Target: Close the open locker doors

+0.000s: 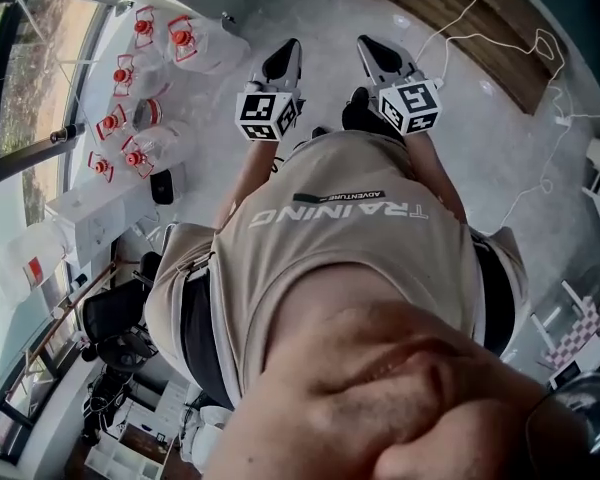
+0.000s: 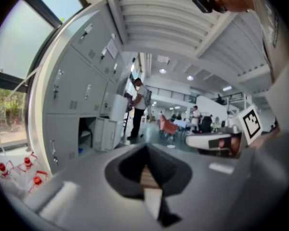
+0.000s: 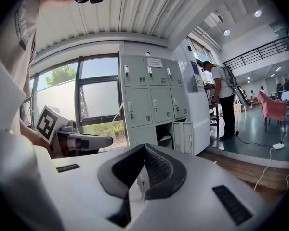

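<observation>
Both grippers are held well apart from the lockers. Left gripper and right gripper: jaws together, holding nothing. Open door, bottom row: probably light, stiff sheet metal on a free hinge; push near its free edge. Shirt reads "TRAINING", "ADVENTURE"; locker notices illegible.

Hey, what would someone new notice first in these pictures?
The grey lockers by the window stand out, one bottom door hanging open, a person standing just beyond. In the head view, the left gripper and right gripper, both shut, point ahead, red-capped jugs at their left.
</observation>
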Tool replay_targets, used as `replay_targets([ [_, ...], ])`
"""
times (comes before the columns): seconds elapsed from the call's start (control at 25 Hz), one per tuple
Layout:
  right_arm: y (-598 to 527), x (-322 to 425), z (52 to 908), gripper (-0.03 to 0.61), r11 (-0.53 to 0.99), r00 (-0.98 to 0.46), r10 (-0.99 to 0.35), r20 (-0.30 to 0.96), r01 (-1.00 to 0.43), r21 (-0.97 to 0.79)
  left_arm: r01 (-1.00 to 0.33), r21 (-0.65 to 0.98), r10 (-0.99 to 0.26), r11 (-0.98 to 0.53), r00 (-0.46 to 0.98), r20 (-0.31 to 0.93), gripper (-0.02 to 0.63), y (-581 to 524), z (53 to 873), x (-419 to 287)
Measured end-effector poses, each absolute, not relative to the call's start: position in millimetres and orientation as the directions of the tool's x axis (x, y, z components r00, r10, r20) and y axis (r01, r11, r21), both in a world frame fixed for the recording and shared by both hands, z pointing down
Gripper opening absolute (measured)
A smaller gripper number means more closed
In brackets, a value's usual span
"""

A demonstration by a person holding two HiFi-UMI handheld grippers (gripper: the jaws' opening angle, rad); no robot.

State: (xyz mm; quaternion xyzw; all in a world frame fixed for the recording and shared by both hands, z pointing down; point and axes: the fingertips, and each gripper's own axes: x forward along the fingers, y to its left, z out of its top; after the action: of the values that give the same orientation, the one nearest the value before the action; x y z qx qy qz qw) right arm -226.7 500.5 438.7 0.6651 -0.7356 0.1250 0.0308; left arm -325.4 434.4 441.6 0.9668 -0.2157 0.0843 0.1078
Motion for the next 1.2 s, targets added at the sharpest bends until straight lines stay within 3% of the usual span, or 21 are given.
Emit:
replay_targets([
  [0.36, 441, -125, 431, 0.014, 0.106, -0.130, -0.979, 0.155, -0.982, -0.157, -0.474, 0.107, -0.451, -0.874, 0.873, 0.185, 0.000, 375, 418, -231],
  [0.64, 394, -75, 447, 0.014, 0.187, -0.209, -0.961, 0.181, -0.973, -0.133, -0.546, 0.148, -0.513, -0.825, 0.832, 0.210, 0.000, 340, 439, -180],
  [0.92, 350, -65, 459, 0.014, 0.255, -0.283, -0.935, 0.215, -0.955, -0.149, -0.591, 0.173, -0.544, -0.788, 0.799, 0.257, 0.000, 310, 453, -171],
  [1.2, 294, -53, 456, 0.014, 0.176, -0.215, -0.951, 0.223, -0.967, -0.182, -0.557, 0.190, -0.502, -0.808, 0.821, 0.273, 0.000, 247, 471, -167],
])
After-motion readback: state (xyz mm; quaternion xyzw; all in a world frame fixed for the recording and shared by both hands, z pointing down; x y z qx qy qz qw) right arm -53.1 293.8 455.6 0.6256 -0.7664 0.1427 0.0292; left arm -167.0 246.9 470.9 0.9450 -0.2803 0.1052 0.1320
